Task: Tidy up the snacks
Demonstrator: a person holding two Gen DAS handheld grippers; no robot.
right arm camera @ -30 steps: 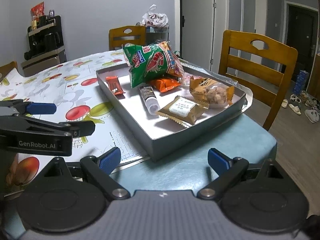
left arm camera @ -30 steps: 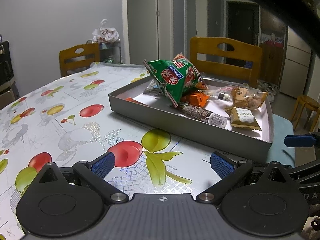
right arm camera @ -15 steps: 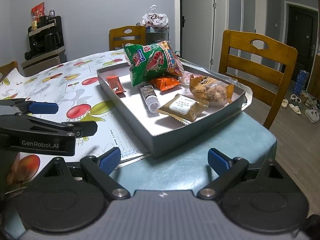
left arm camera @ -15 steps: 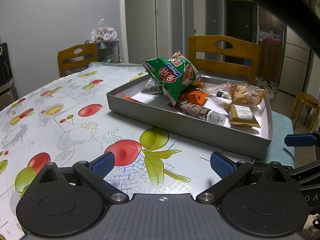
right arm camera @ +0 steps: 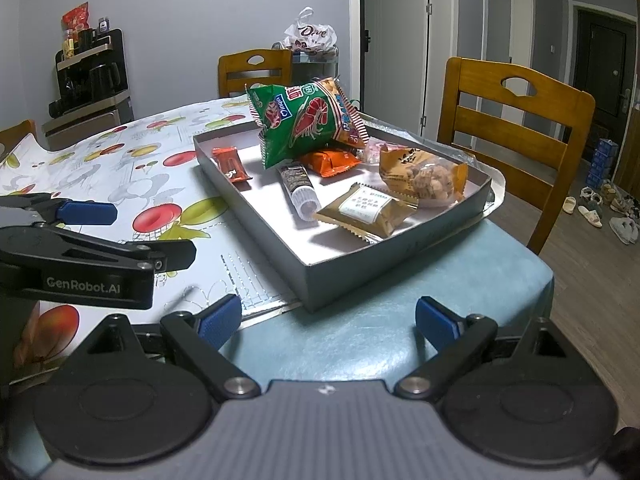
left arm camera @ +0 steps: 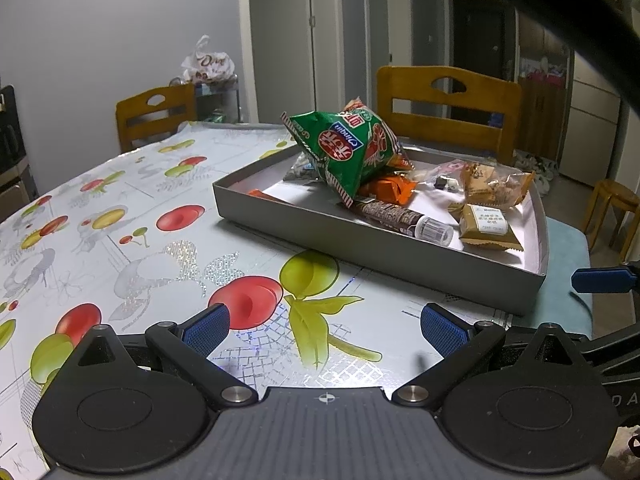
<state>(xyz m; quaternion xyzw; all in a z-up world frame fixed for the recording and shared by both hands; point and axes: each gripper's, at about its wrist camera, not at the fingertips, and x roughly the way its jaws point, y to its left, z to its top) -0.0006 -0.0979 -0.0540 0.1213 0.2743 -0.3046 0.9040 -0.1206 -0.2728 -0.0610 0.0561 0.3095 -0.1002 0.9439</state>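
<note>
Left gripper (left arm camera: 324, 326): jaws spread, empty, above the fruit-print tablecloth (left arm camera: 120, 240).
Grey tray (right arm camera: 392, 256): at the table's corner, holding the snacks.
Green prawn-cracker bag (right arm camera: 308, 120): propped atop an orange packet (right arm camera: 332, 160).
Right gripper (right arm camera: 328, 320): jaws apart, empty, short of the tray.

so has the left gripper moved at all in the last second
Yes, slightly. In the left wrist view the grey tray and the wooden chair behind it have drifted left together, so the left gripper has swung a little to the right. Its jaws remain open.
</note>
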